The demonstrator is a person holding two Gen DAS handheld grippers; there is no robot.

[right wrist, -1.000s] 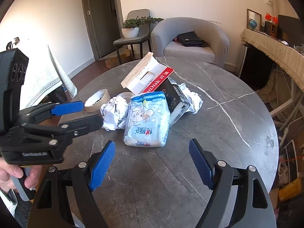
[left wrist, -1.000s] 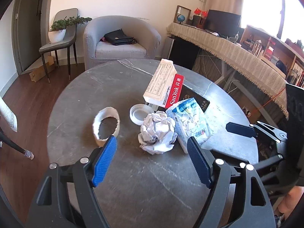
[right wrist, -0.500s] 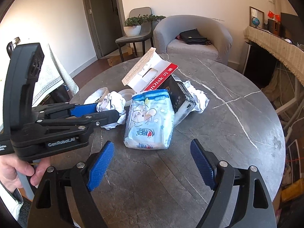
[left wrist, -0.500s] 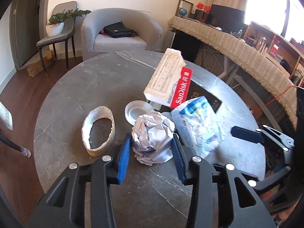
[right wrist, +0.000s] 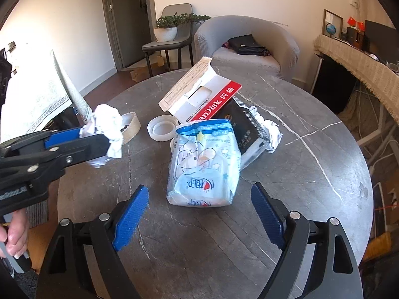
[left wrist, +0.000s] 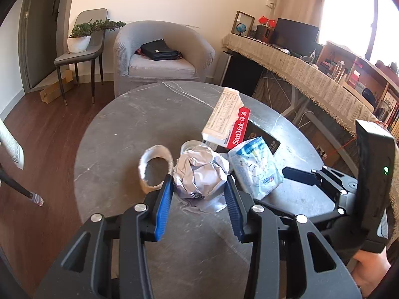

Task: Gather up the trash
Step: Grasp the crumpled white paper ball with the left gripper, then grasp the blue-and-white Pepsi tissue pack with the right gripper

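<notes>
A crumpled white paper ball (left wrist: 199,172) sits between the blue pads of my left gripper (left wrist: 198,178), which is shut on it. In the right wrist view the ball (right wrist: 107,122) hangs in the left gripper (right wrist: 99,137) just above the table's left side. My right gripper (right wrist: 199,189) stands open, with nothing between its fingers, just short of a blue and white soft pack (right wrist: 203,164). Behind the pack lie a torn white and red SanDisk box (right wrist: 199,94), a black box (right wrist: 247,129) and another paper wad (right wrist: 271,132).
A used tape roll (right wrist: 131,125) and a clear plastic lid (right wrist: 162,130) lie on the round grey marble table (right wrist: 299,174). A grey armchair (left wrist: 159,59), a chair with a potted plant (left wrist: 82,42) and a cloth-covered desk (left wrist: 311,74) stand beyond the table.
My left gripper moved up to the paper ball, closed on it and drew it left, away from the pile. The right gripper edged slightly closer to the soft pack.
</notes>
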